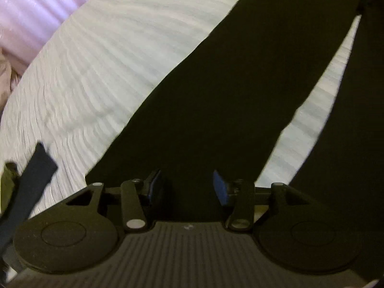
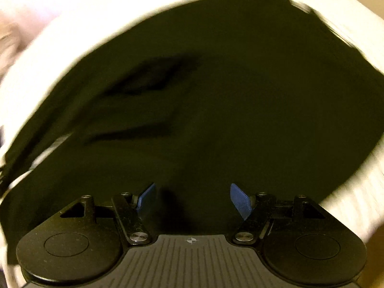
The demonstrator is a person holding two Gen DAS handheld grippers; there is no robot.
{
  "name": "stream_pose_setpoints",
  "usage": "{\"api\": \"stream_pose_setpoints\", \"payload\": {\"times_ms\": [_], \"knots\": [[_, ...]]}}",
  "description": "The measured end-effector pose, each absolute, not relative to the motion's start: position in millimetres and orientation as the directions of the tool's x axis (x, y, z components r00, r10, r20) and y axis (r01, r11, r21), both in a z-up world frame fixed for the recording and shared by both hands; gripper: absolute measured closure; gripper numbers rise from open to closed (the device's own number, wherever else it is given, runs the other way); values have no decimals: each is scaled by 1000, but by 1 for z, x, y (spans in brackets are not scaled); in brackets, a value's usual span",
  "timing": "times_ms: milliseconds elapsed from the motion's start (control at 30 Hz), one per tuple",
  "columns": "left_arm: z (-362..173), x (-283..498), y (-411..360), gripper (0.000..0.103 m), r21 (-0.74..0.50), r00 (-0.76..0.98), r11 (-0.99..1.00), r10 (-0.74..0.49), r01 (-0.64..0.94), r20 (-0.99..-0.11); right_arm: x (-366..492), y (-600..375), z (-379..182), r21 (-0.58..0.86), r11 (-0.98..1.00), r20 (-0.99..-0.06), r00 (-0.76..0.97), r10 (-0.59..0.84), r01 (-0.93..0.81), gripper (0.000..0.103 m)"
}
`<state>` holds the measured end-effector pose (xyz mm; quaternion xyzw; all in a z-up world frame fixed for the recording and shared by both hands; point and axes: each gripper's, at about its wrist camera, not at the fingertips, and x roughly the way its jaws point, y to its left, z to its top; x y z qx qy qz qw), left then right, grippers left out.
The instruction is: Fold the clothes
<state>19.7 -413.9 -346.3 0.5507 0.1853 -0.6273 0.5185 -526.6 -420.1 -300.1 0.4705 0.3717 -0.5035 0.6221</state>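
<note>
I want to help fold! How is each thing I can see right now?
Black garment: spread flat on the bed, not yet folded.
White bedspread: lying under the garment.
Left gripper: fingers open, nothing between them.
Right gripper: fingers open over the garment, holding nothing.

White ribbed bedspread (image 1: 100,67) w/ pale pink pleated fabric (image 1: 31,7) behind, dim light.

Both wrist cameras look steeply down, close above the white ribbed bedcover (image 1: 91,72); both views share the dark garment (image 2: 228,84).
</note>
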Motion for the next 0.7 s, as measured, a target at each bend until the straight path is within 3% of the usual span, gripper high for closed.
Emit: {"api": "stream_pose_setpoints", "payload": {"times_ms": [100,267,333,533,700], "knots": [[-328,-14,-420,60,366,126,-430,-492,825,-862,-573,-412,-293,165,-46,-943,144,-301,985,31],[-295,-94,-429,49,294,-26,-527,-516,798,-856,-625,-423,-267,162,-68,-917,125,-378,984,31],[-288,-132,-433,45,269,-88,-578,-514,770,-853,-636,-445,-259,165,-31,-900,138,-413,986,31],[-294,-249,-457,44,187,-228,-696,-458,693,-860,-667,-549,-248,174,149,-825,227,-518,973,31],[-310,-314,-484,44,141,-268,-730,-414,669,-870,-679,-635,-269,146,280,-807,278,-521,949,32]]}}
